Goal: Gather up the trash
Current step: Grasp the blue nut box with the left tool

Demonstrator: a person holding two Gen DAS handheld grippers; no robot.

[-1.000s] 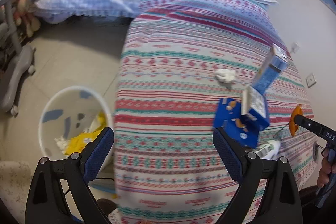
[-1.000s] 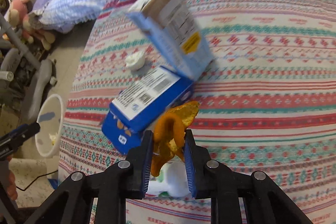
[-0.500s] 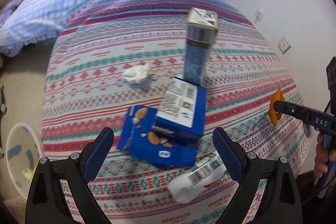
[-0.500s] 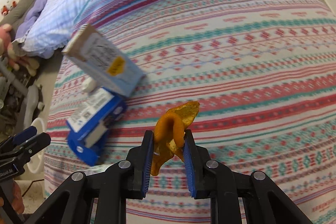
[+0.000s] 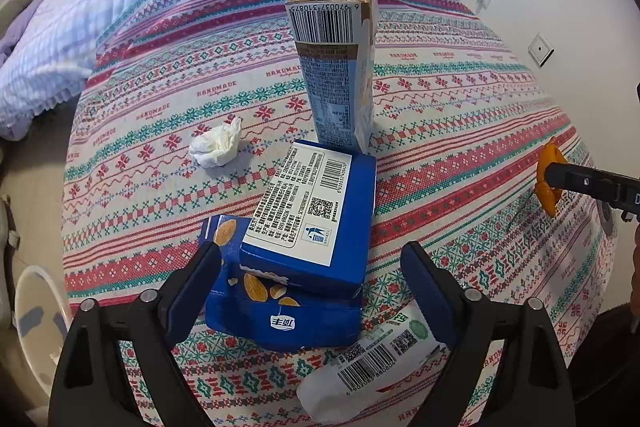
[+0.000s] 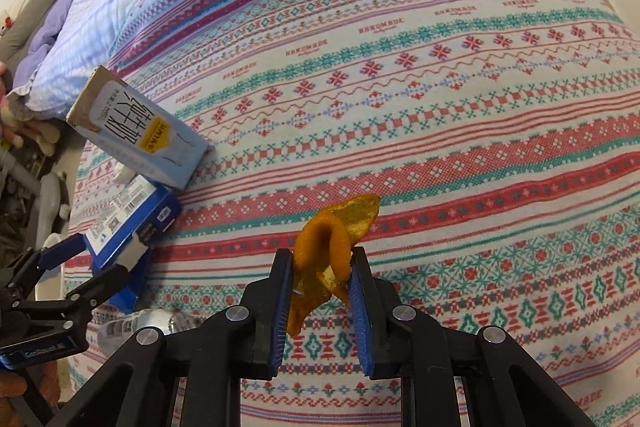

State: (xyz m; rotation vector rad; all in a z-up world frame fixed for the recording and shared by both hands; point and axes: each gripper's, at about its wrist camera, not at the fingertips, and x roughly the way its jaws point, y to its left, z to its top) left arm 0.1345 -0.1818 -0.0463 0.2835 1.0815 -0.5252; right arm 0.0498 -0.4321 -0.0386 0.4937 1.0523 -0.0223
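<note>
Your right gripper [image 6: 320,267] holds the orange peel [image 6: 336,231] in its jaws; left gripper [image 5: 310,271] stands wide.
Nearest you, left jaws straddle the stacked blue boxes [image 5: 304,227], presumably the next pick; behind them, on the bed [image 5: 460,131], the upright carton [image 5: 336,67] and crumpled tissue [image 5: 216,147].

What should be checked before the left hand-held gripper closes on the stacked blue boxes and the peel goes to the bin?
1. Right hand-held gripper shut on curled orange peel: ok.
2. Left hand-held gripper open, straddling upper dark blue cardboard box: ok.
3. Tall pale blue carton clear of the grasp: not ok, it touches the box.
4. White plastic bin in reach: cannot tell.
5. Crumpled white tissue collected: not ok.
</note>
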